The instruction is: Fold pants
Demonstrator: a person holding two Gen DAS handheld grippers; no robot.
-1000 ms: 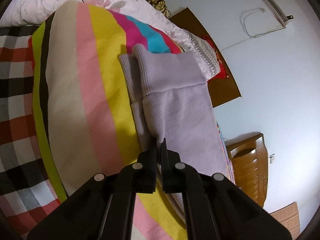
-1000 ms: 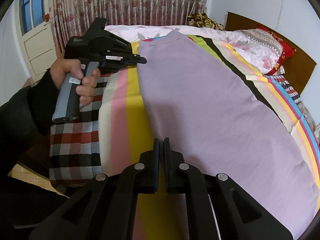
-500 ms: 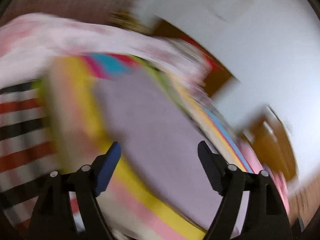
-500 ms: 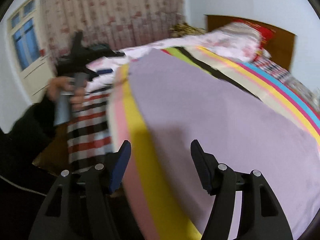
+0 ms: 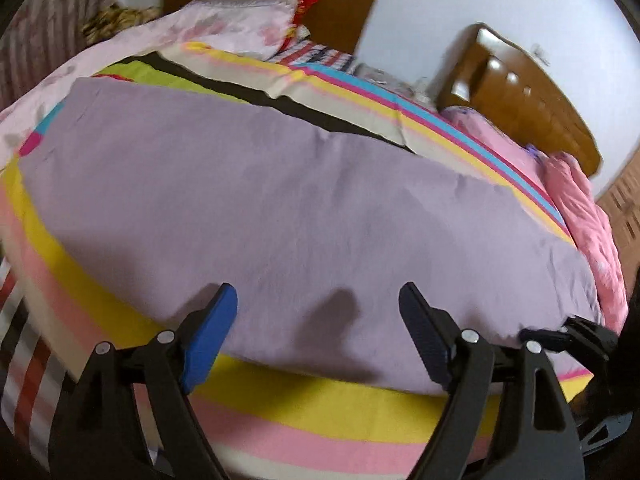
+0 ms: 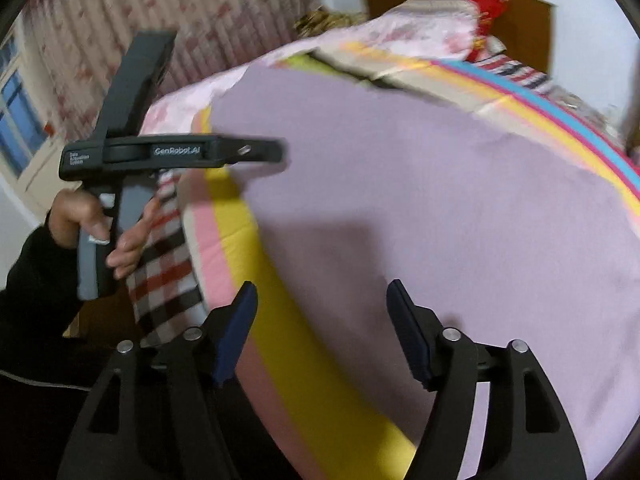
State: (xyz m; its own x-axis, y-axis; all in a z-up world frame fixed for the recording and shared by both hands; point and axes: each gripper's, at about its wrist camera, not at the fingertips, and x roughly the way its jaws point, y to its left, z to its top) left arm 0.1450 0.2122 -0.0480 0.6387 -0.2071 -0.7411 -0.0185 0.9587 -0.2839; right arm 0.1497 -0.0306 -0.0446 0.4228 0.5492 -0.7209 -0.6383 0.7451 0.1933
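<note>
The lilac pants (image 5: 280, 200) lie flat across a striped blanket on the bed, and fill most of the right wrist view (image 6: 440, 208). My left gripper (image 5: 318, 320) is open and empty, just above the pants' near edge. My right gripper (image 6: 322, 316) is open and empty, over the pants' near edge where lilac meets the yellow stripe. The left gripper's body also shows in the right wrist view (image 6: 172, 152), held in a hand at the pants' left end. The right gripper's tip shows at the far right of the left wrist view (image 5: 568, 336).
The striped blanket (image 5: 320, 412) covers the bed, with a plaid cloth (image 6: 168, 264) at its left edge. Pillows (image 5: 248, 20) and a wooden headboard (image 5: 340, 12) lie at the back. A wooden cabinet (image 5: 520, 96) stands at the right. Curtains (image 6: 180, 20) hang behind.
Both grippers were shut a second ago and have opened. Both have swung round and now look across the spread pants; the left gripper has let go of the pants' end.
</note>
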